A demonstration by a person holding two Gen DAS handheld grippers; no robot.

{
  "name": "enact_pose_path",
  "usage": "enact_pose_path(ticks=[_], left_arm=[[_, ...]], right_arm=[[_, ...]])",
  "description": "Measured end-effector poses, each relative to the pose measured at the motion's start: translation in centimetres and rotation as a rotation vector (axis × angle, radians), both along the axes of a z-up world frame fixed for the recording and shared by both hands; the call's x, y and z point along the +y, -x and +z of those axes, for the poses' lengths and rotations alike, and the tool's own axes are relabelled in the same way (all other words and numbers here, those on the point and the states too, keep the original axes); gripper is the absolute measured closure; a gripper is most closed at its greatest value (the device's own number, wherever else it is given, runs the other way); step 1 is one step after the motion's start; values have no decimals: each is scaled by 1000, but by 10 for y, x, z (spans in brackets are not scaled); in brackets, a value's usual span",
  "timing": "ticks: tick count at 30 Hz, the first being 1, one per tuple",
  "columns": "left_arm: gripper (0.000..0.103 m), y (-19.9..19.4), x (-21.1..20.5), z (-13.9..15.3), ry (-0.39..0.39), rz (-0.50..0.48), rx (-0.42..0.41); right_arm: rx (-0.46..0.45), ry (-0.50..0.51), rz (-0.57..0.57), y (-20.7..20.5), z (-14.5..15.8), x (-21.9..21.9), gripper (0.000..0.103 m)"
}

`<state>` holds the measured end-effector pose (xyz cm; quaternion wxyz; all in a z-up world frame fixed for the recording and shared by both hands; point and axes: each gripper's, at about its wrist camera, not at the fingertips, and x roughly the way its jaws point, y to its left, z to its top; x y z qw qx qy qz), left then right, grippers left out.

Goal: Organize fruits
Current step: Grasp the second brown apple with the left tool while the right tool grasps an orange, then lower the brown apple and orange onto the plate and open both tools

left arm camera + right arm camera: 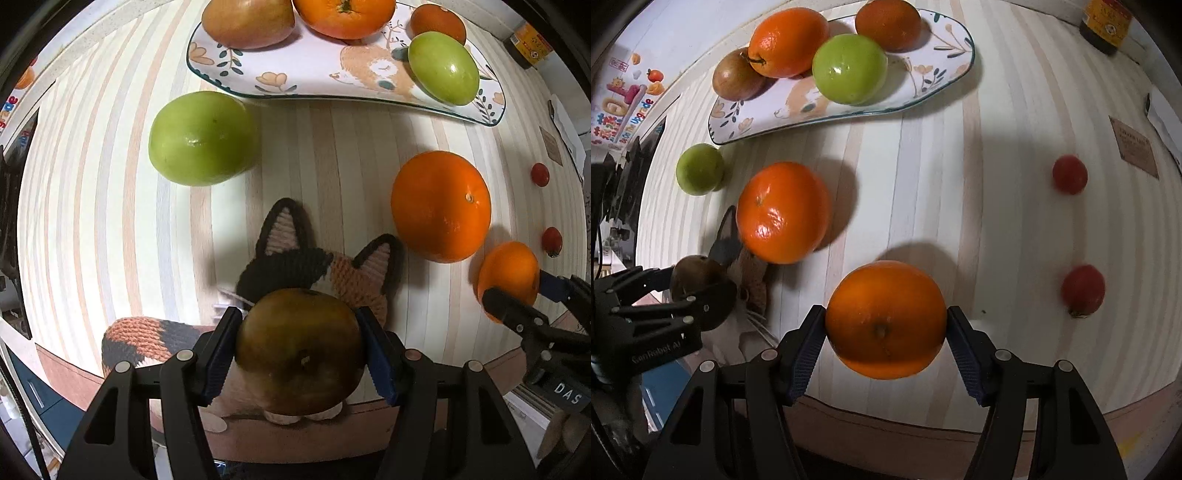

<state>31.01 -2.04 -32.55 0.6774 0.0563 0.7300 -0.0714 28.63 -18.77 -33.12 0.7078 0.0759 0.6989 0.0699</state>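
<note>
My left gripper (300,347) is shut on a brown-green fruit (299,350), held above a knitted cat mat (317,266). My right gripper (886,325) is shut on a small orange (886,319), held just above the striped table near its front edge; it also shows in the left wrist view (508,278). A patterned oval plate (303,70) at the back holds a brown fruit (247,20), an orange (345,14), a darker orange (437,22) and a green fruit (443,68). A loose green fruit (203,138) and a large orange (441,206) lie on the table.
Two small red tomatoes (1069,174) (1083,290) lie on the table to the right. A dark jar (1106,26) stands at the back right, a brown tag (1134,146) lies near the right edge. The left gripper shows in the right wrist view (698,291).
</note>
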Motion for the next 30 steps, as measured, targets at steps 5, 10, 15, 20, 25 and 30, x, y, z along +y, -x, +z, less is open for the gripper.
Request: enact_pose_path(ticks=[5, 10, 15, 20, 25, 30], left_arm=[[42, -1, 1, 0, 1, 1, 0], [43, -6, -5, 22, 34, -2, -30], [43, -27, -9, 72, 116, 7, -112], [42, -69, -13, 104, 148, 23, -184], [42, -107, -11, 89, 93, 35, -184], [42, -134, -15, 59, 37, 38, -131]], right_arm=[[-20, 12, -16, 6, -1, 3, 35], [-42, 47, 16, 11, 3, 12, 36], [-99, 15, -19, 6, 29, 7, 36], [-169, -22, -66, -22, 59, -6, 36], [-225, -3, -92, -70, 73, -19, 36], [-206, 28, -93, -120, 58, -22, 36]])
